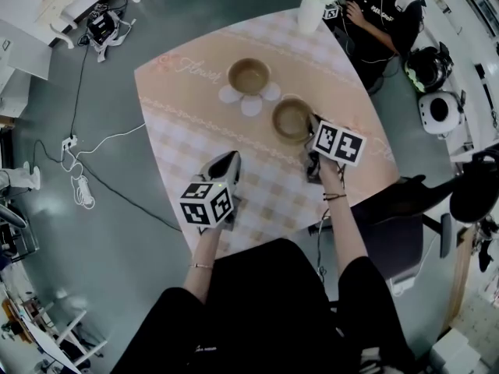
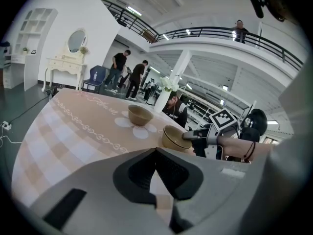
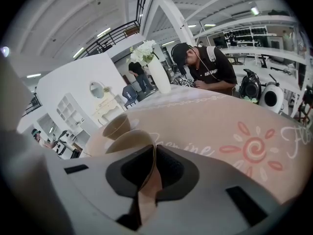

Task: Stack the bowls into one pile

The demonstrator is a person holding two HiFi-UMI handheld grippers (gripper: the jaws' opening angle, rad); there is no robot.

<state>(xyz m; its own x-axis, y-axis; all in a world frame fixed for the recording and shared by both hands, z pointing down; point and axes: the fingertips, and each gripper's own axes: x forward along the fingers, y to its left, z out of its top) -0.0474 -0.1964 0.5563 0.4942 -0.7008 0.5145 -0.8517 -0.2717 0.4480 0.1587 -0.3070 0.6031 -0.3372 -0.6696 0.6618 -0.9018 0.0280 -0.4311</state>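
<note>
Two tan bowls stand on the patterned table (image 1: 179,123). The far bowl (image 1: 249,75) (image 2: 140,114) (image 3: 116,126) sits on a white flower-shaped mat (image 1: 251,105). The near bowl (image 1: 291,119) (image 2: 175,137) (image 3: 128,143) stands to its right and closer to me. My right gripper (image 1: 311,125) (image 3: 154,151) is shut on that bowl's right rim, one pad inside the wall and one outside. My left gripper (image 1: 226,160) (image 2: 156,153) hovers over the table's near part, well short of both bowls, jaws together with nothing between them.
A white vase of flowers (image 1: 312,2) (image 3: 159,75) stands at the table's far edge. A seated person (image 1: 382,6) is just beyond it. Cables and a power strip (image 1: 70,142) lie on the floor to the left. Black chairs (image 1: 405,201) stand at the right.
</note>
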